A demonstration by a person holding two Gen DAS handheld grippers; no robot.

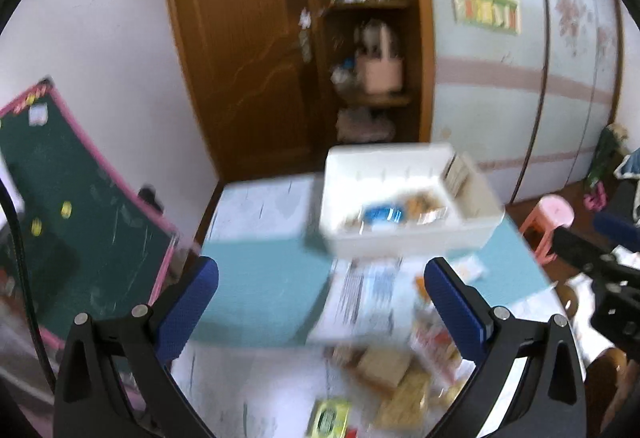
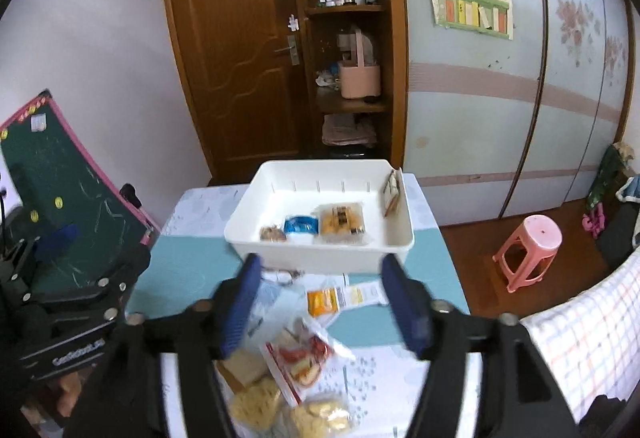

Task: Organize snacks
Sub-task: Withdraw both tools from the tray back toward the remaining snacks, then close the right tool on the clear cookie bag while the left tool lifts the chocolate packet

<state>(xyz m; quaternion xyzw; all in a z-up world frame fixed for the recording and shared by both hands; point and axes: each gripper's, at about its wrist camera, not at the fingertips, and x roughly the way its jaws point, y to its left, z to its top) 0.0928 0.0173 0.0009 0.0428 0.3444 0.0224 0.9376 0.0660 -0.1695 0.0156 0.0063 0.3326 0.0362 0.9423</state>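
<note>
Now, left to right. Left claw [image 1: 320, 302]: jaws wide, nothing between the blue pads [image 1: 188, 310]. It hangs over the near half of the table [image 2: 192, 266], angled down; its view is smeared, so detail there is poor.

Middle: loose snacks lie in a heap on the near table. A green packet [image 1: 328, 418] sits nearest the left claw, then tan crackers [image 2: 256, 402], a red-and-clear bag [image 2: 300, 354], and an orange packet [image 2: 324, 300] lying just before the bin.

Beyond them: the white bin [image 2: 248, 234] at the far side of the table, already holding a blue packet [image 2: 300, 226], a yellow-brown pack [image 2: 342, 220] and one small brown item, with another packet upright against its right wall.

Right claw [image 2: 320, 298]: jaws fairly wide, empty, framing the orange packet from above but not touching it.

Step in hand, as judged: picking the next snack for the bin. To do it well:
- take one packet per claw, not the heap;
- pinch the bag by a sealed edge, since film will slip and crackers crush;
- keep the two claws apart, as they work near each other;
- lift clear of the bin's front wall before releasing into the bare space at its left.
</note>
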